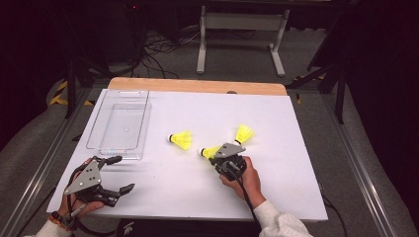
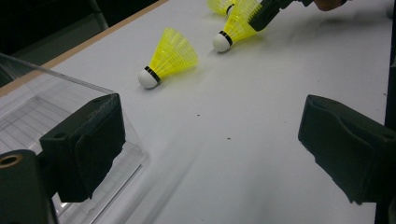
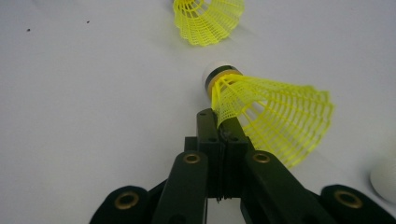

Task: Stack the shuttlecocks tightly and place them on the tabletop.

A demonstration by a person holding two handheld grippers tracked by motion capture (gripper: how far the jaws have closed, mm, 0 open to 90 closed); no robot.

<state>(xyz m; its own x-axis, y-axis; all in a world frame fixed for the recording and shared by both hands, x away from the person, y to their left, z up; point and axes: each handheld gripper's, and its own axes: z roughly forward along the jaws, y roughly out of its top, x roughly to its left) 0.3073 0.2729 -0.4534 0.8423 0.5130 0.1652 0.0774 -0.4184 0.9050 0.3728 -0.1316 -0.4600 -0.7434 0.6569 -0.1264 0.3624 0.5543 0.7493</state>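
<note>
Three yellow shuttlecocks with white corks lie on the white table. My right gripper [image 1: 216, 154] [image 3: 221, 125] is shut on the skirt edge of the middle shuttlecock [image 1: 210, 151] [image 3: 273, 114], whose mesh is pinched between the closed jaws. It lies tilted with its cork on the table. A second shuttlecock [image 1: 181, 139] [image 2: 170, 58] [image 3: 208, 18] lies free to the left. The third shuttlecock [image 1: 243, 133] lies just behind my right hand. My left gripper [image 1: 121, 174] [image 2: 215, 149] stands open near the front left corner, holding nothing. In its view the right gripper [image 2: 268, 11] grips the middle shuttlecock [image 2: 237, 25].
A clear plastic tray [image 1: 118, 128] [image 2: 28, 116], with nothing in it, sits at the table's left, just beyond my left gripper. A wooden strip [image 1: 197, 85] runs along the far edge. A white cork [image 3: 385, 177] shows at the right edge of the right gripper view.
</note>
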